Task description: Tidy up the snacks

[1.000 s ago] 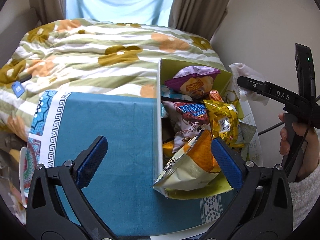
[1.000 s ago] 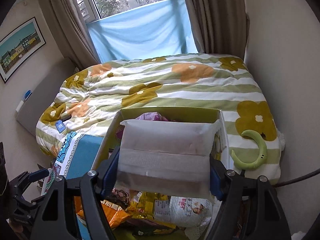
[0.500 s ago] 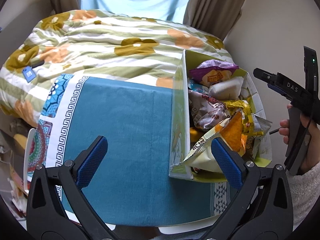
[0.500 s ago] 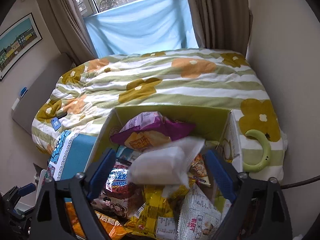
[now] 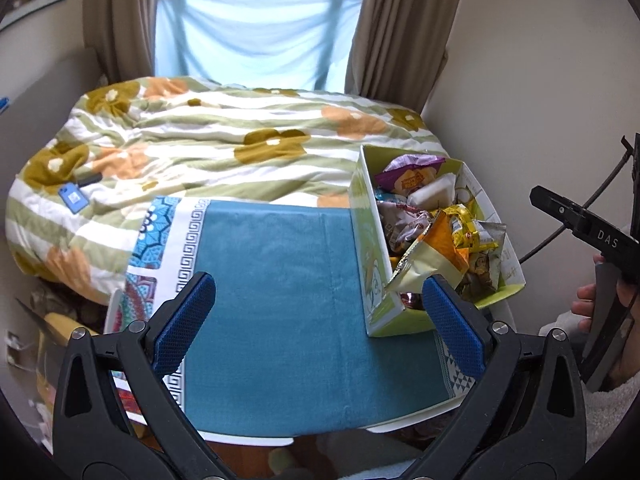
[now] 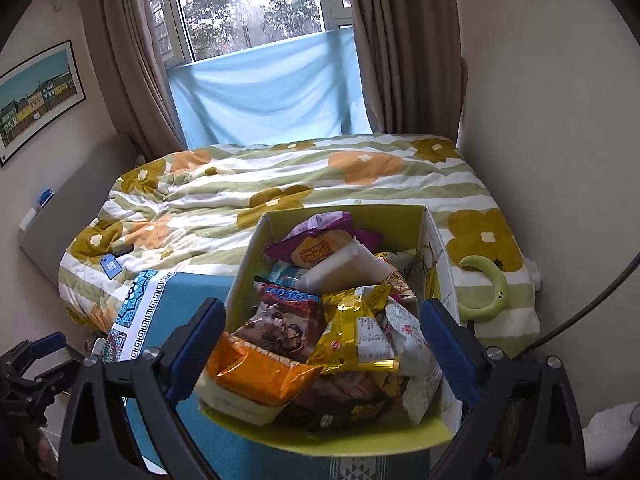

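You've got both tools up and clear of the pile right now. Your right gripper (image 6: 320, 350) hangs over the near end of the green box (image 6: 438, 264), its blue pads spread wide with nothing between them; the packets only show through the gap from below. Your left gripper (image 5: 318, 322) is just as wide apart and just as empty, hovering over the blue cloth (image 5: 280, 300) to the left of the box.

And look at that cloth: bare, not one snack on it that I can see. Everything in sight sits in the box, which stands on the right part of the cloth, against the foot of the bed (image 5: 200, 148). At the far end lies the purple bag (image 6: 320, 240), with the white packet (image 6: 344, 266) resting right in front of it. Nearer you come the brown packet (image 6: 284, 320), the yellow packet (image 6: 356, 332), and, at the near left corner, the orange bag (image 6: 256, 376) poking over the rim.

So the gathering looks done, or close to it. What's left, by my reading, is tidying: the heap is loose and stacked at odd angles, and that orange bag hangs half out. If you want a neat finish, tuck that one down first. Whether more snacks wait outside these views, I can't tell.
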{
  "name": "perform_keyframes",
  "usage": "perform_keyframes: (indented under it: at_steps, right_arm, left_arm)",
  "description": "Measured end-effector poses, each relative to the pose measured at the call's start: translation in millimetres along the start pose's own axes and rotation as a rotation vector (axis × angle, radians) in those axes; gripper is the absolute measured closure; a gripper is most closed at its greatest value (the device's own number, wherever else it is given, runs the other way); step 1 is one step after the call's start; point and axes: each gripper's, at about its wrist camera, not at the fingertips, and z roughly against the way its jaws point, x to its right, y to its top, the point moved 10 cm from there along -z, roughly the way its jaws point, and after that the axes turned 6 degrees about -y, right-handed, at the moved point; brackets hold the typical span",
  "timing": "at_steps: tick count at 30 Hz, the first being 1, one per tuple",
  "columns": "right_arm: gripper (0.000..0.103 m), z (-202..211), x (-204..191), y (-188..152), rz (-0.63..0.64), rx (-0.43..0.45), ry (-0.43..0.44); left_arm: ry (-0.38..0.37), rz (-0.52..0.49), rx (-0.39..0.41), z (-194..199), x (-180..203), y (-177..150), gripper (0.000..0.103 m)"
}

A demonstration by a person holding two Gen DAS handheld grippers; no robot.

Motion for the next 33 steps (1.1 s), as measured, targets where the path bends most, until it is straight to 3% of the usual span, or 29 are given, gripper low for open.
perform_keyframes:
  at_steps: [9, 13, 20, 33]
  right_arm:
    - [0.000, 107.6, -54.9, -32.5, 0.021, 0.135, -0.055]
    - [0.000, 134.4, -77.3, -53.9, 0.032, 0.164, -0.080]
    - [0.000, 153.2, -89.4, -84.7, 0.026, 0.161, -0.121]
    - [0.000, 163.1, -92.4, -89.1, 0.013, 0.171, -0.137]
  left_arm:
    - [0.114, -0.097, 0.174, 103.1, -18.1, -7.2, 0.000]
    - [0.112, -0.119, 0.216, 125.7, -19.3, -15.6, 0.000]
    - [0.094, -0.124, 0.237, 137.5, -17.3, -30.4, 0.000]
    - [0.095, -0.117, 0.244, 138.2, -16.4, -32.6, 0.000]
